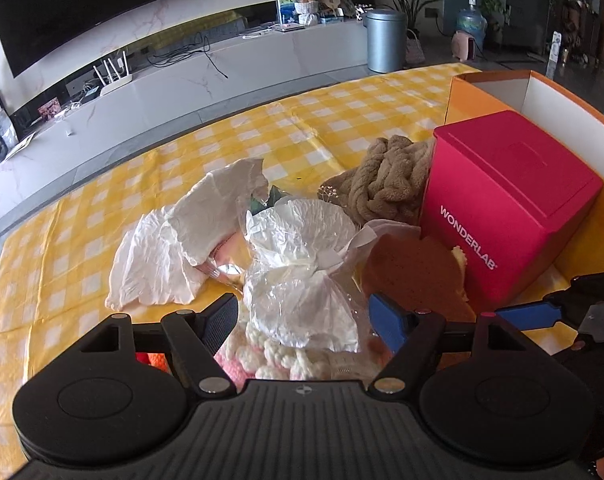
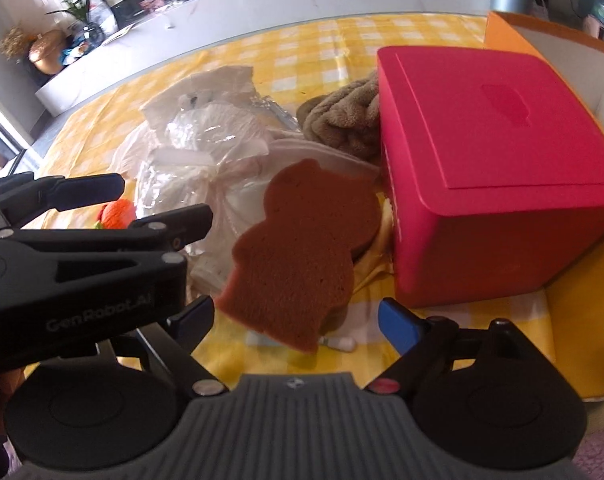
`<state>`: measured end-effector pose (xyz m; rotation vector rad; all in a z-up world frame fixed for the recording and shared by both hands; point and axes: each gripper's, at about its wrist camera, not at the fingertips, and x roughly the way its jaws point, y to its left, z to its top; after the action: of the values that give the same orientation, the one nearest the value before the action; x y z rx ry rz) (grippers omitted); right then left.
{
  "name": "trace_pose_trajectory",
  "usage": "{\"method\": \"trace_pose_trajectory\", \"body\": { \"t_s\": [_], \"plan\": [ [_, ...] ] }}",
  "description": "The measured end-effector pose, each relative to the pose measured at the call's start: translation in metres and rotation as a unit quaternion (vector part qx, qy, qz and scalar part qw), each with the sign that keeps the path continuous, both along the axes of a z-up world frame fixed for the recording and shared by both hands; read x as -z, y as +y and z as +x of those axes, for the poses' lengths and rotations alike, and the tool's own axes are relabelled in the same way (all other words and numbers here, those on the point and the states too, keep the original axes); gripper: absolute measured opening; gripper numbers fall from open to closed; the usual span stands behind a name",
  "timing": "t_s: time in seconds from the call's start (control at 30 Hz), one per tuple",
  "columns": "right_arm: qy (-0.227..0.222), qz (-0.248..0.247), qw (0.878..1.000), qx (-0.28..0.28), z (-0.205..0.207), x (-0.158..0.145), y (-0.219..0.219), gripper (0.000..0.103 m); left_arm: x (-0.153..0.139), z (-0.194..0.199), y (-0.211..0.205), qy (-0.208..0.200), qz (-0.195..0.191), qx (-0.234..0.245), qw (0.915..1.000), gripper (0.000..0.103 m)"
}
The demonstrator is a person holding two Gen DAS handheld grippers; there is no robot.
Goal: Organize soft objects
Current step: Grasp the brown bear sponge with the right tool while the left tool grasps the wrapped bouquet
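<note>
Knitted pink-and-white piece (image 1: 286, 360): lies on the surface directly under the left claw (image 1: 307, 322), between its fingers and partly covered by the clear plastic bag (image 1: 302, 280). Left claw stands wide open, nothing pressed by its pads; the bag's lower end sits in the gap between them.

Brown sponge (image 2: 298, 252), figure-shaped: lies tilted, its near edge raised, just ahead of the right claw (image 2: 298, 322) and leaning toward the pink box (image 2: 497, 168). Right claw also stands wide open, gripping nothing; the sponge's near end reaches between its fingers, and contact cannot be told. In the left view the same sponge (image 1: 413, 268) lies right of the bag, beside the box (image 1: 505, 208).

White cloth (image 1: 158, 256): crumpled, left of the bag, a second white piece (image 1: 218, 208) resting on it.

Beige towel (image 1: 389, 184): bunched, behind the bag, touching the box's left side.

Orange toy (image 2: 118, 214): small, near the left claw, which crosses the left of the right view (image 2: 158, 208).

Pink box: upright, lid shut, standing in the corner of an orange carton (image 1: 473, 88) with a white lining.

Surface (image 1: 222, 140): covered by a yellow-and-white checked cloth.
</note>
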<state>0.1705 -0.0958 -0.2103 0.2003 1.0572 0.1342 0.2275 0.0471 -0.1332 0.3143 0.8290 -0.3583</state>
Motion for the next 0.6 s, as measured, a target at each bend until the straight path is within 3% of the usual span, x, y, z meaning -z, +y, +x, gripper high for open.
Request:
{"method": "trace_pose_trajectory", "body": {
  "t_s": [0.13, 0.2, 0.3, 0.43, 0.6],
  "plan": [
    [0.005, 0.004, 1.0, -0.001, 0.005, 0.007, 0.005, 0.082, 0.009, 0.006, -0.003, 0.002, 0.009, 0.003, 1.0, 0.085],
    [0.002, 0.01, 1.0, -0.006, 0.004, 0.007, 0.006, 0.072, 0.012, 0.007, -0.004, 0.006, 0.006, 0.0, 1.0, 0.071],
    [0.001, 0.011, 1.0, -0.01, 0.005, 0.007, 0.007, 0.065, 0.012, 0.005, -0.001, 0.005, -0.002, -0.013, 0.9999, 0.059],
    [-0.009, 0.009, 1.0, -0.012, -0.001, 0.0, 0.002, 0.035, -0.002, 0.001, 0.005, -0.006, -0.019, -0.035, 0.9992, 0.041],
    [-0.023, 0.023, 0.999, -0.03, -0.008, -0.011, -0.009, 0.015, -0.032, -0.015, 0.011, -0.033, -0.038, -0.054, 0.9973, 0.035]
  ]
}}
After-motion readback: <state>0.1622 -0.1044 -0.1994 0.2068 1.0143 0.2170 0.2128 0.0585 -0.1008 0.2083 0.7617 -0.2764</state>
